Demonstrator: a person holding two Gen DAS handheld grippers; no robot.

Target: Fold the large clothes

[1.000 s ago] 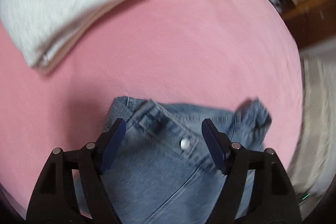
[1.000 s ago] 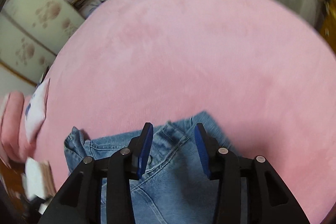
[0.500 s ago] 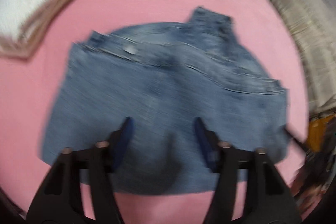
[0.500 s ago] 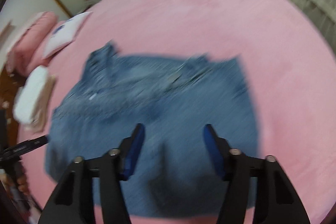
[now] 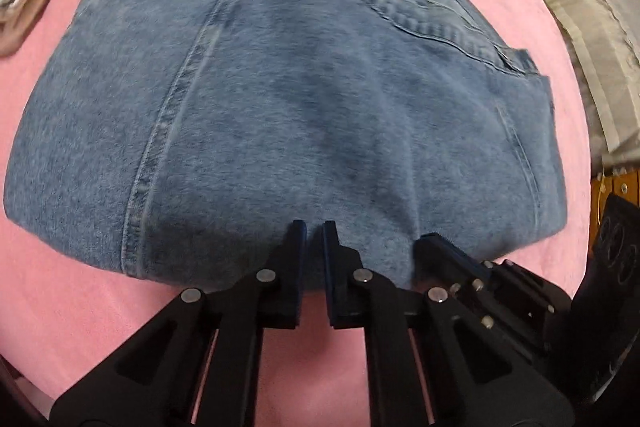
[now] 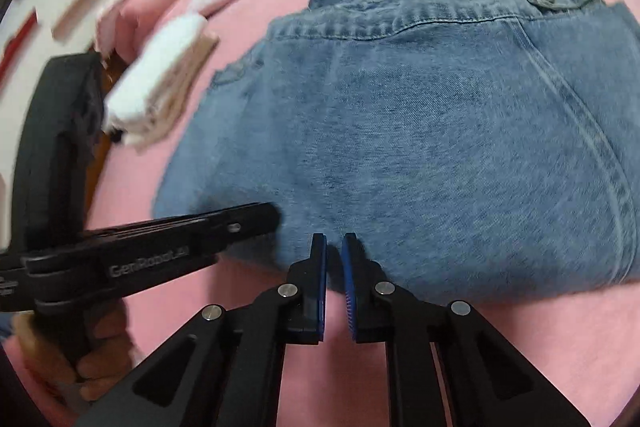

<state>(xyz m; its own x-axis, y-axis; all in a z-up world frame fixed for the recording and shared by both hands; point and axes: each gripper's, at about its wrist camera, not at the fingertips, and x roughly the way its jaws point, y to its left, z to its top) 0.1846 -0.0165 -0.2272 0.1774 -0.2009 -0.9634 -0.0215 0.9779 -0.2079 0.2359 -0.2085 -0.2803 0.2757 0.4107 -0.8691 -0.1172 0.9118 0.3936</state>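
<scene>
Pink blanket [image 5: 60,307], jeans [image 5: 300,107] at tool [image 5: 315,227] tips

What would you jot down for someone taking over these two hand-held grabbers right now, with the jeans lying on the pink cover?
Left gripper: jaws have just closed, nearly together on the near folded edge of the jeans; whether cloth is actually pinched is unclear.
Right gripper: the same, jaws just closed at that near edge, right beside the left one.
Jeans: folded into a compact bundle, waistband and button on the far side, lying on the pink cover.
Stack of folded towels: lies apart, beyond the jeans.
Done: the jeans look already folded over.
Left: probably one more fold or a tidy-up, then setting them aside.
</scene>
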